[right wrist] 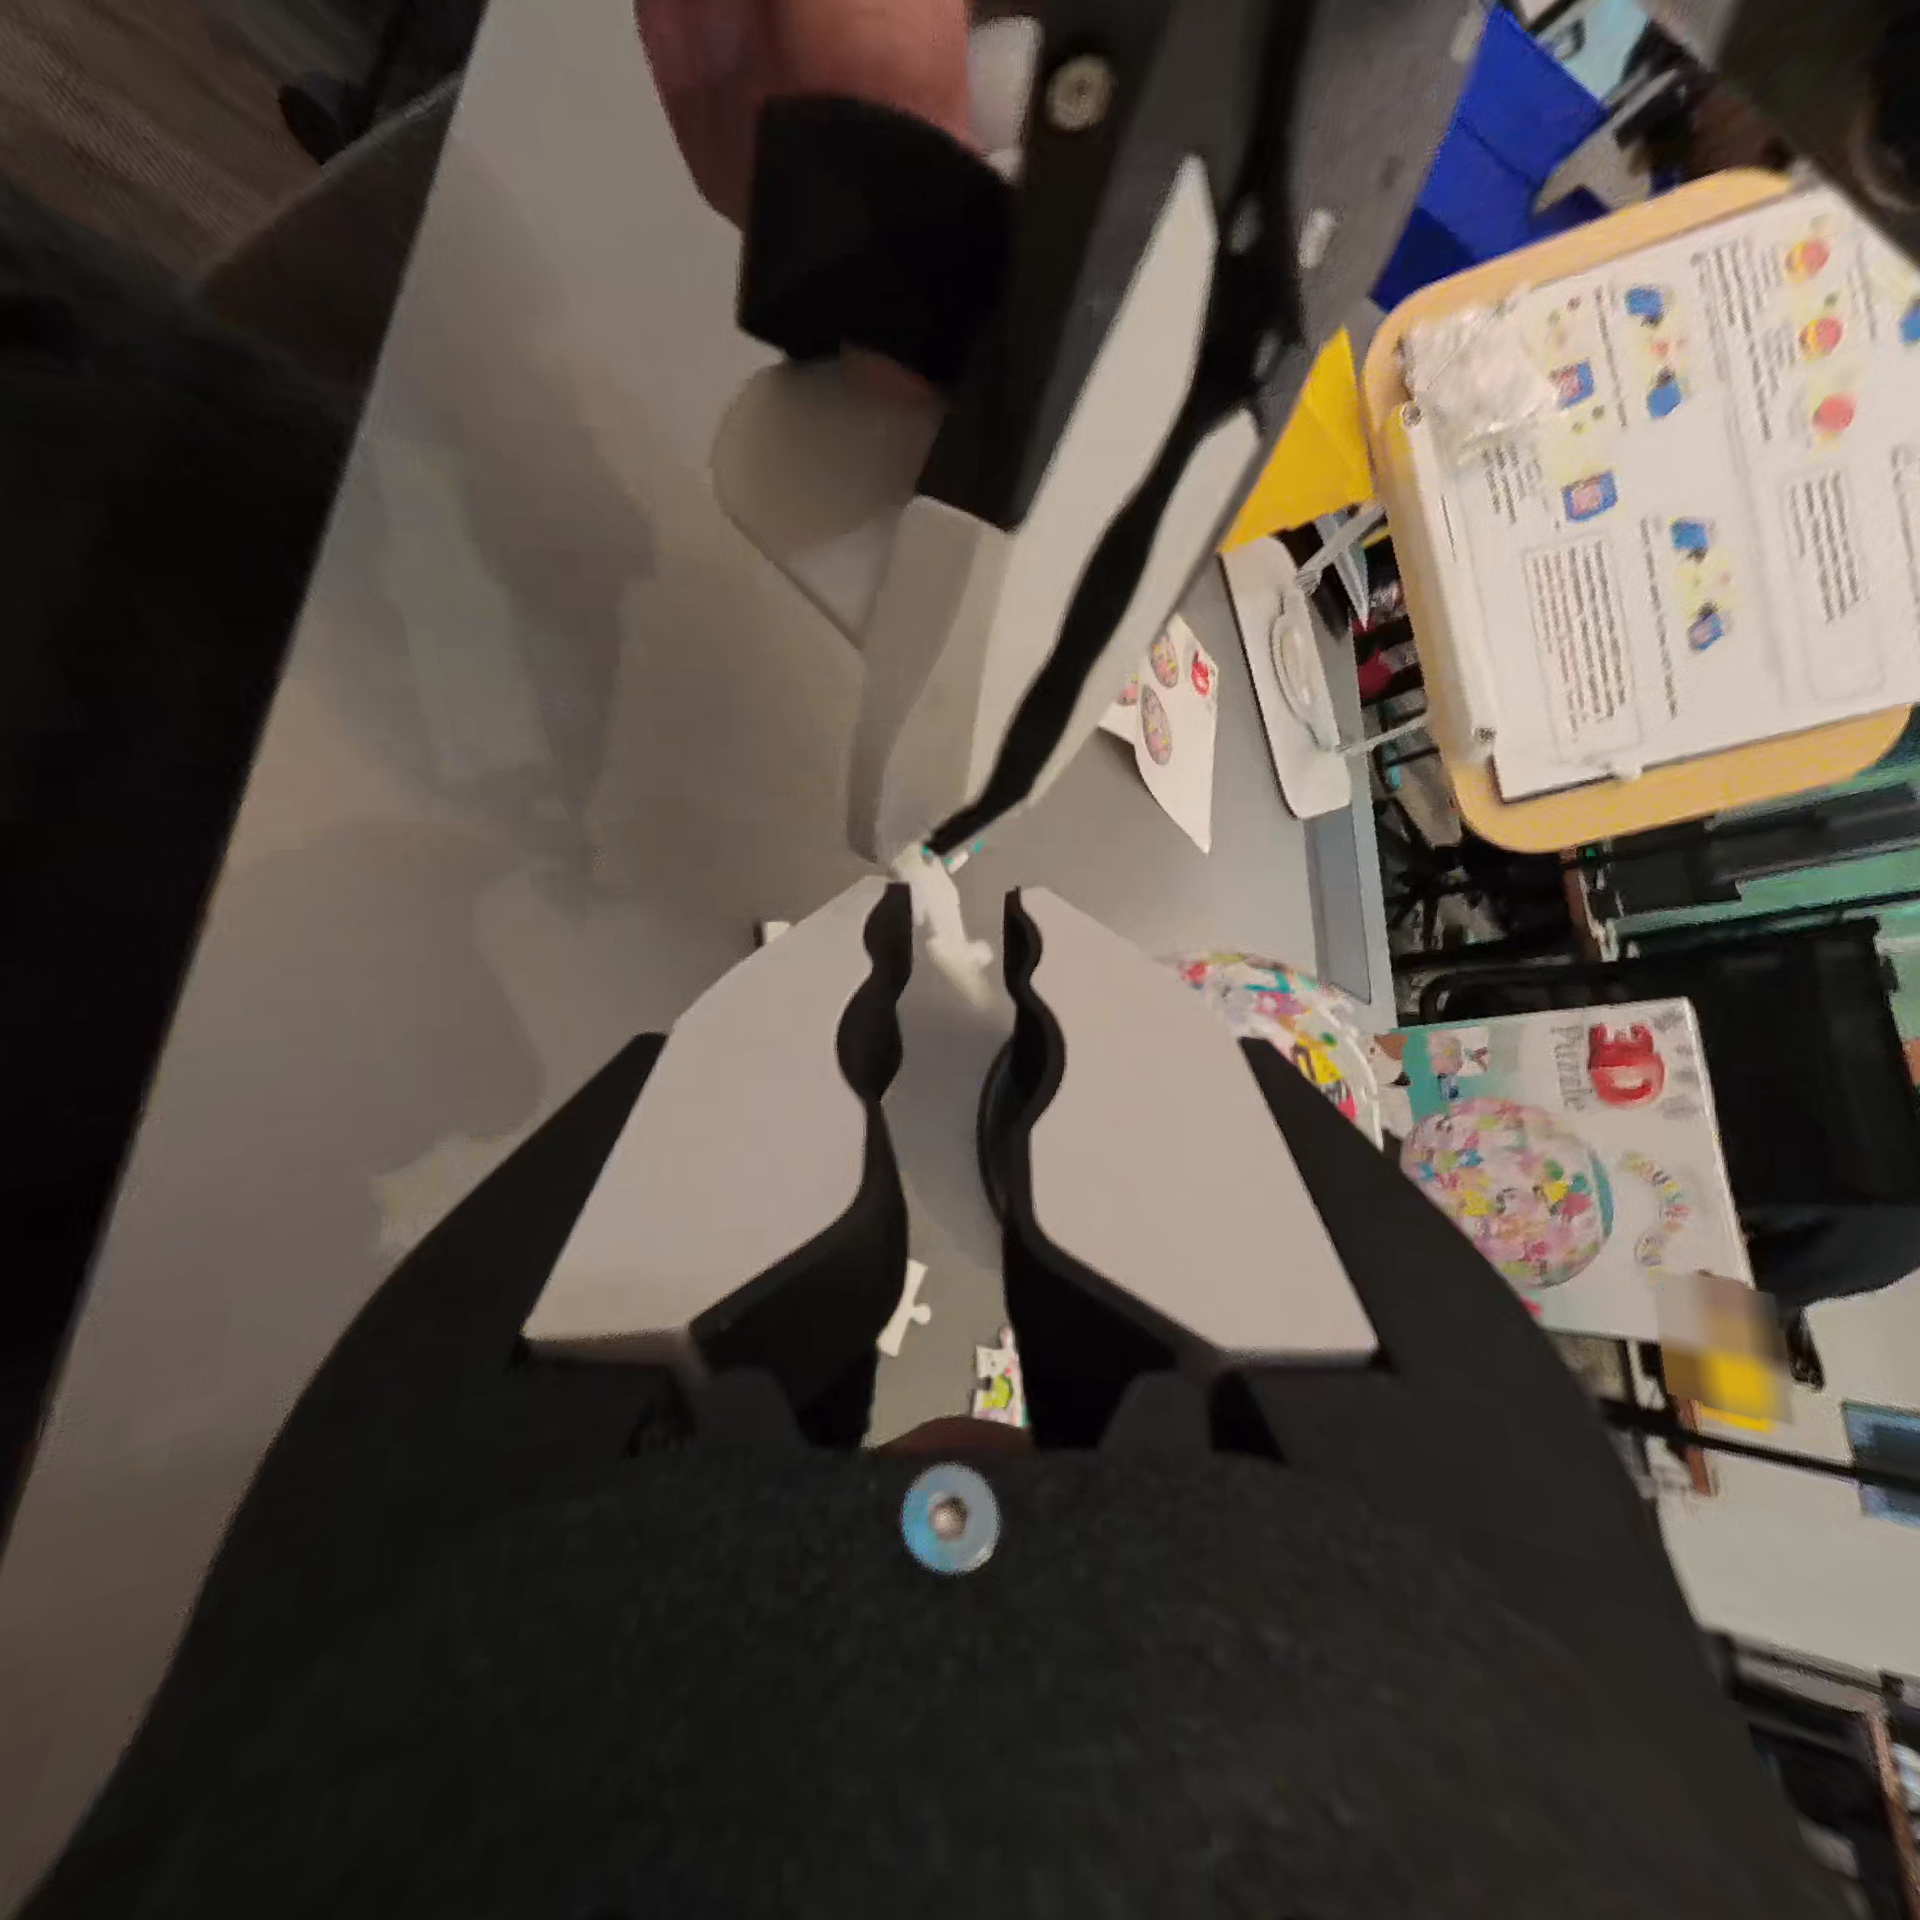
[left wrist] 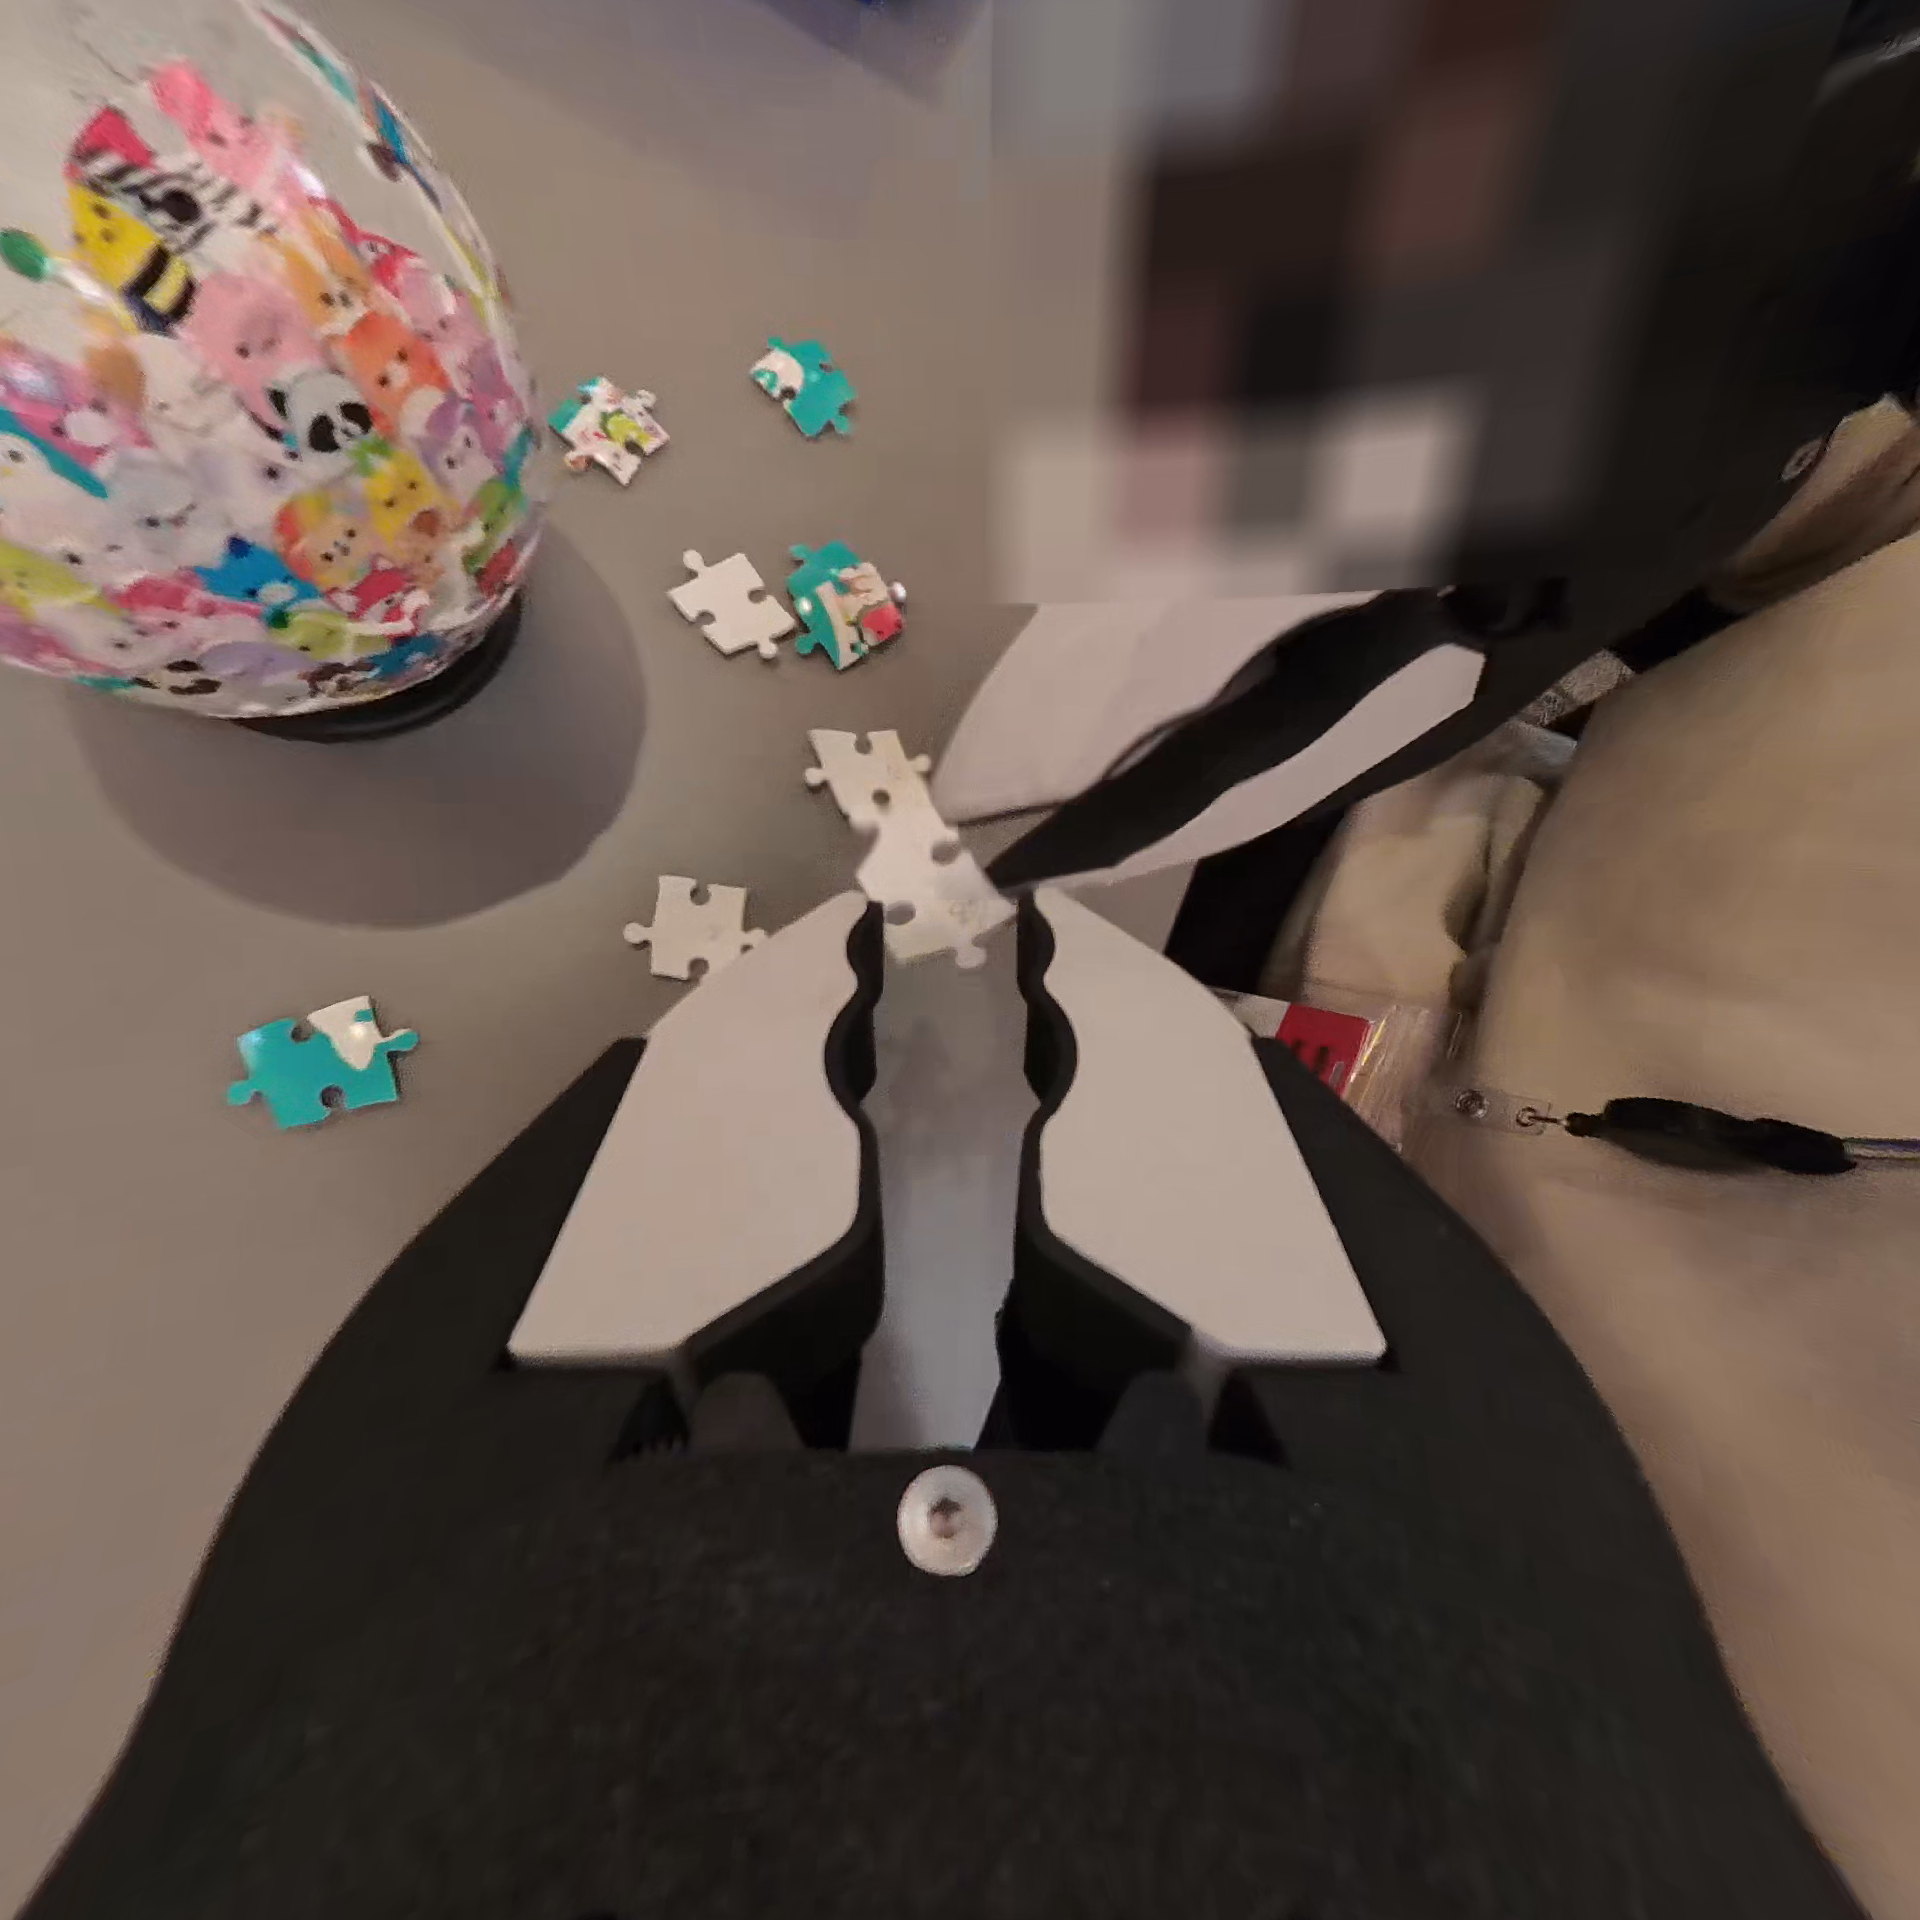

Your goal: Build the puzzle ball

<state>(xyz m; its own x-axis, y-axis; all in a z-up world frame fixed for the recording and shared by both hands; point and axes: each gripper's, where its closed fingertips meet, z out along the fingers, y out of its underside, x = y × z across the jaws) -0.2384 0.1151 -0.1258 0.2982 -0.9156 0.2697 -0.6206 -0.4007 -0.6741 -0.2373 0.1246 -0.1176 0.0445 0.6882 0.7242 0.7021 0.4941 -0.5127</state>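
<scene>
Grey tabletop (left wrist: 312, 1351) carries the puzzle ball (left wrist: 260, 416), a nearly whole globe printed with bright cartoon animals, which stands on a black stand (left wrist: 436, 691) at the far left of the left wrist view. Loose pieces lie scattered beside it: a teal piece (left wrist: 322, 1060) nearest the camera, a white face-down piece (left wrist: 696, 925) just left of the fingers, another white one (left wrist: 732, 603) touching a coloured piece (left wrist: 847, 603), and two more coloured pieces (left wrist: 608, 426) (left wrist: 805, 384) farther back. The left gripper (left wrist: 948, 912) holds its fingers a narrow gap apart, and the lower end of a white joined pair of pieces (left wrist: 904, 842), blank side to the camera, fills that gap and appears pinched there above the table. The right gripper (right wrist: 951, 902) meets the same pair from the right. In its own view the pair shows edge-on between slightly parted fingers, yet from the other camera its black pads look pressed together, so I cannot tell whether it grips. A hand (right wrist: 810, 104) under a black strap holds the left tool. Beyond the table edge stand the puzzle box (right wrist: 1558, 1164) and a printed instruction sheet (right wrist: 1662, 468) on a wooden board. Beige clothing (left wrist: 1662, 935) fills the right of the left view.
</scene>
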